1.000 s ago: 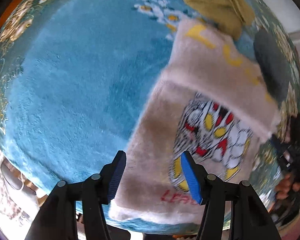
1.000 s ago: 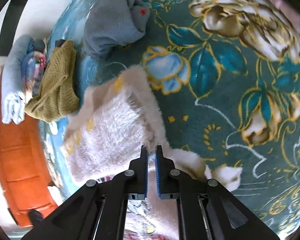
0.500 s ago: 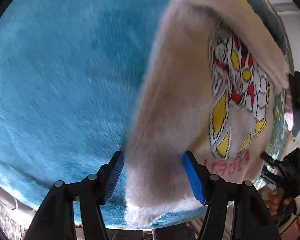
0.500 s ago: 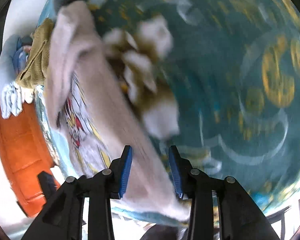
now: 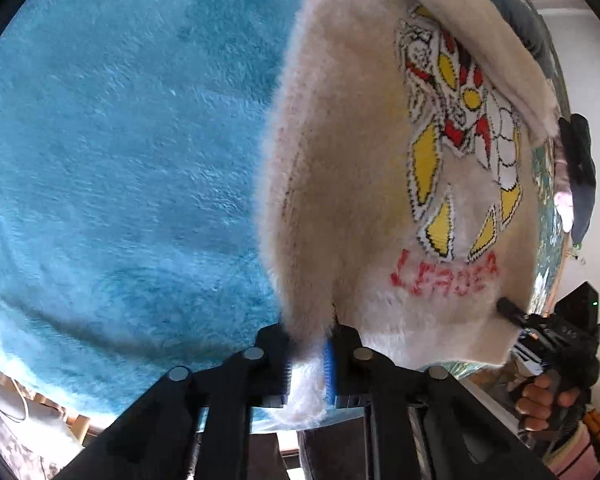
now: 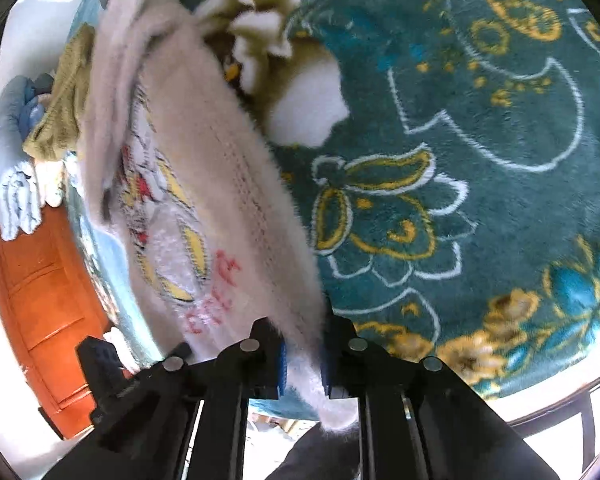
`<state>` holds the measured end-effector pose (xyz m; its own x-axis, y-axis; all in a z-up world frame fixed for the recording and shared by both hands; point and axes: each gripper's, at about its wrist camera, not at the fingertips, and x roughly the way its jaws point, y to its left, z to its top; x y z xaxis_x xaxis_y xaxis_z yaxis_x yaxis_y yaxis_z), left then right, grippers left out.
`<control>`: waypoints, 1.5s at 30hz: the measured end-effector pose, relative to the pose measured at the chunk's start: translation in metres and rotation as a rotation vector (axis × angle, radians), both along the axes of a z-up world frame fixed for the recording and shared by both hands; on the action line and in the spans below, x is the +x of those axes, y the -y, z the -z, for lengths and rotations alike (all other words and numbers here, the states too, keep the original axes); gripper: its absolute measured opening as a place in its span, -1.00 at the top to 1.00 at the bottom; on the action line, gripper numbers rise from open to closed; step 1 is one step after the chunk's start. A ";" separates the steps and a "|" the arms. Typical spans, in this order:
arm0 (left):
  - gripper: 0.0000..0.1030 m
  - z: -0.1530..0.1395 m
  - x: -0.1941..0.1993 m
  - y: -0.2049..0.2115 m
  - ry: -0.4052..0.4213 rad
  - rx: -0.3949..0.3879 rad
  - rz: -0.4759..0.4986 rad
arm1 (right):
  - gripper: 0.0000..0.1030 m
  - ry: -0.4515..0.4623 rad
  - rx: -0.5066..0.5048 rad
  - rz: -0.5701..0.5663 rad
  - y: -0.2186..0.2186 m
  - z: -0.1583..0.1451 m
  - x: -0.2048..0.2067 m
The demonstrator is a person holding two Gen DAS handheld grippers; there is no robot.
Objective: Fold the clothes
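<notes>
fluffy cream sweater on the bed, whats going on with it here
A person is folding the fluffy cream sweater with the red and yellow cartoon print on a teal floral blanket. The left gripper and the right gripper are each shut on its near hem. An olive knit garment and folded pale blue cloth lie beyond it.

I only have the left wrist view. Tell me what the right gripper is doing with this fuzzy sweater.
Observer: The right gripper is shut on the sweater at its near edge.
Operator: Report what lies past the sweater on that side.
Observer: A crumpled mustard-yellow knit beside the sweater's far end.
Operator: Say what is beyond that.
Observer: Folded pale blue cloth, stacked above an orange wooden panel.
</notes>
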<state>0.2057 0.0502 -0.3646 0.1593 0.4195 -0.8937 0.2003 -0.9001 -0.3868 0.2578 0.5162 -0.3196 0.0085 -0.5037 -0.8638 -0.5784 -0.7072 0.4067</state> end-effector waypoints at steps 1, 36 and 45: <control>0.78 -0.006 0.000 0.000 -0.009 0.004 0.004 | 0.80 -0.010 0.007 -0.011 0.001 -0.007 -0.001; 0.60 -0.076 -0.159 0.067 0.035 0.311 -0.556 | 0.76 -0.085 -0.125 0.247 0.017 -0.084 -0.144; -0.15 -0.047 -0.196 0.068 0.033 0.385 -0.762 | 0.36 -0.056 -0.146 0.256 0.000 -0.036 -0.198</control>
